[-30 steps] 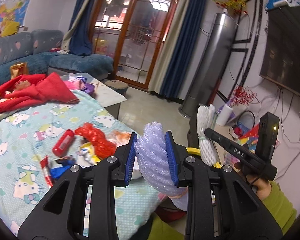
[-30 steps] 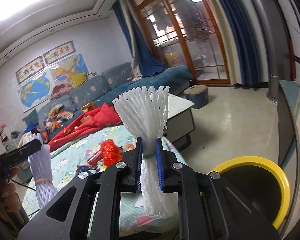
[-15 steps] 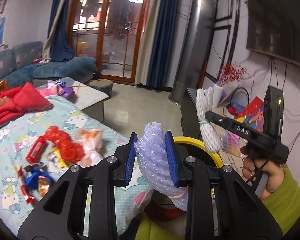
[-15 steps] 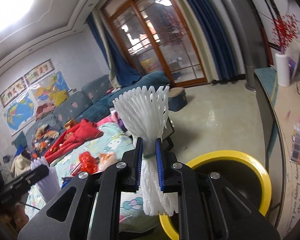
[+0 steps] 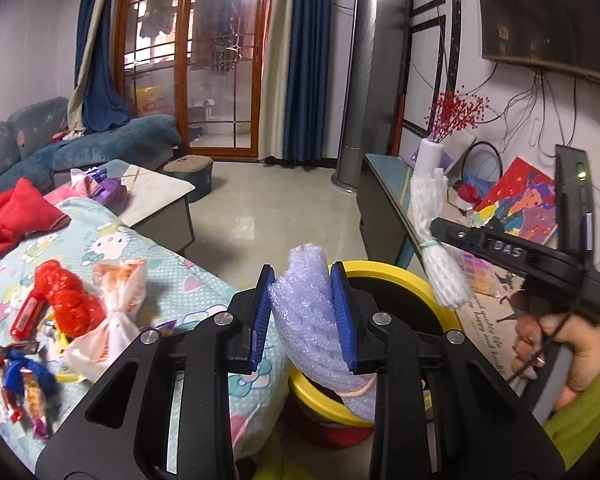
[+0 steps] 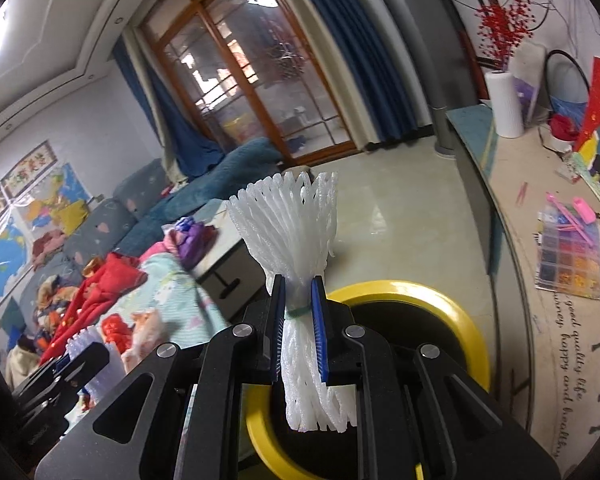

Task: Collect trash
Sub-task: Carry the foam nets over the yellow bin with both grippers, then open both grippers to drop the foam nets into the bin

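My left gripper [image 5: 303,312] is shut on a pale purple foam wrap [image 5: 308,280] and holds it above the near rim of a yellow-rimmed black trash bin [image 5: 396,276]. My right gripper [image 6: 298,332] is shut on a white foam net sleeve [image 6: 289,232] and holds it over the same bin [image 6: 452,312]; the sleeve also shows in the left wrist view [image 5: 434,216]. More trash lies on the Hello Kitty cloth [image 5: 111,240] to the left: red crumpled plastic [image 5: 65,300], a white-orange bag [image 5: 113,304] and candy wrappers [image 5: 23,376].
A long counter [image 6: 540,320] with a bead box [image 6: 572,256], a paper roll [image 6: 508,104] and paintings runs on the right of the bin. A low table [image 5: 155,196], a blue sofa [image 5: 111,144] and tiled floor [image 5: 275,208] lie beyond.
Both grippers have swung right with their foam pieces, away from the cloth-covered table and towards the bin. The bin now sits closer and larger under both grippers.
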{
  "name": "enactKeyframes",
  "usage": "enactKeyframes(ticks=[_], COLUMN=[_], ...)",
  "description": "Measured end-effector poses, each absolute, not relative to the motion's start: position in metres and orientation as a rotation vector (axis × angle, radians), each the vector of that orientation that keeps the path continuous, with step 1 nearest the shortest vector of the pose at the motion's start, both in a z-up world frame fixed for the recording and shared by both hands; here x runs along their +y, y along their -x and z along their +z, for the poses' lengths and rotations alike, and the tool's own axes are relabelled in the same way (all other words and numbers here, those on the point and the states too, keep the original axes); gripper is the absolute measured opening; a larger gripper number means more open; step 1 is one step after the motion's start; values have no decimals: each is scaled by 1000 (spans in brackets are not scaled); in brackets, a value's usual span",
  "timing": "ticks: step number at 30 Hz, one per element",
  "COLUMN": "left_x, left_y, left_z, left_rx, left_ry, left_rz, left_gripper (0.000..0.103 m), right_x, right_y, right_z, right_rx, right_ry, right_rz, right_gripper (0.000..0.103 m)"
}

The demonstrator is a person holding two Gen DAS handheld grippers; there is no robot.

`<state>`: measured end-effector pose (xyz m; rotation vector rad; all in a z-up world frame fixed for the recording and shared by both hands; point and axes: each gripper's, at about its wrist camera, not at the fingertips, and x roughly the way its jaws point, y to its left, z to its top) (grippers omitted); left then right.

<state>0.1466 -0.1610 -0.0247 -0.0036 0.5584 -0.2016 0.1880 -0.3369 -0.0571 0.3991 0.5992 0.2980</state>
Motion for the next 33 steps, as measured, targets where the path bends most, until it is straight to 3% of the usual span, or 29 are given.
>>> enactKeyframes(ticks=[19,27,33], left_x=[-193,-191,-186], left_y=[-180,-182,-179], left_z=[-74,-75,-71], left_rx=[646,654,651], left_ry=[-16,11,30], left_rz=[-272,-295,-297], left_gripper=[28,45,59], right_x=[-354,-357,-359], right_y=[-205,-208,-205], right_z=[-94,-95,-96], right_rx=[718,733,734], right_ry=[-473,-480,-481], right_rz=[273,256,238], right_gripper=[17,20,35])
